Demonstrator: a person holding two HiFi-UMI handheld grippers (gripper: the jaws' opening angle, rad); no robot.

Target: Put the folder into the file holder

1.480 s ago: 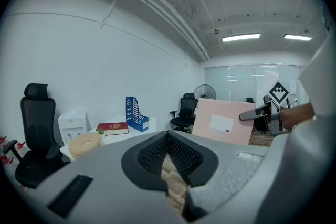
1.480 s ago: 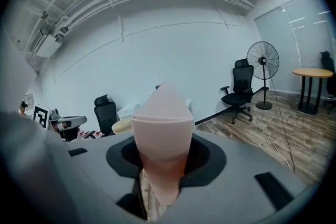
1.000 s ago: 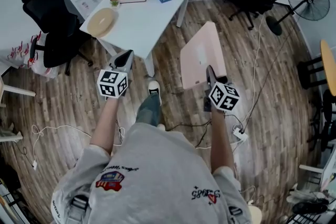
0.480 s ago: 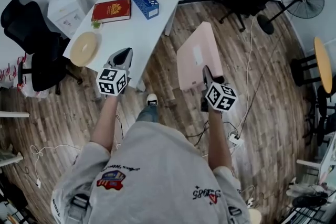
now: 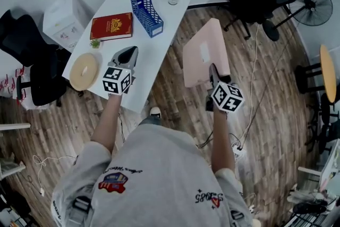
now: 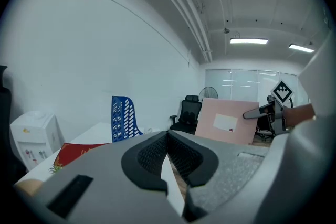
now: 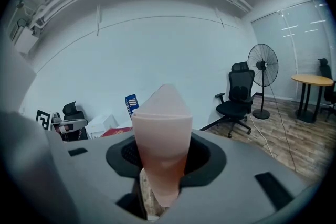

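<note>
Right of centre in the head view, my right gripper point(image 5: 213, 75) is clamping the lower edge of the flat pale pink folder with a white label point(image 5: 204, 50). The folder is tilting up and away from me over the brown wooden plank floor point(image 5: 276, 114), just to the right of the white rectangular table point(image 5: 159, 42). Looking along the jaws in the right gripper view, the right gripper point(image 7: 163, 161) is standing fairly wide, with both dark pads pressing on the folder point(image 7: 160, 128), which is filling the gap between them and rising up the middle of the frame.

Left of centre in the head view, my left gripper point(image 5: 129, 53) is hanging over the table, between the round beige plate point(image 5: 85, 70) and the table's right edge. In the left gripper view, the left gripper point(image 6: 168, 136) is closing tip to tip with nothing between the pads.

At the upper middle of the head view, the blue perforated plastic file holder point(image 5: 144, 5) is standing upright on the far part of the table, with a red hardcover book point(image 5: 111, 26) lying to its left. The folder is staying well apart from the holder. In the left gripper view the holder point(image 6: 123, 117) is showing at centre left and the folder point(image 6: 226, 120) at centre right.
</note>
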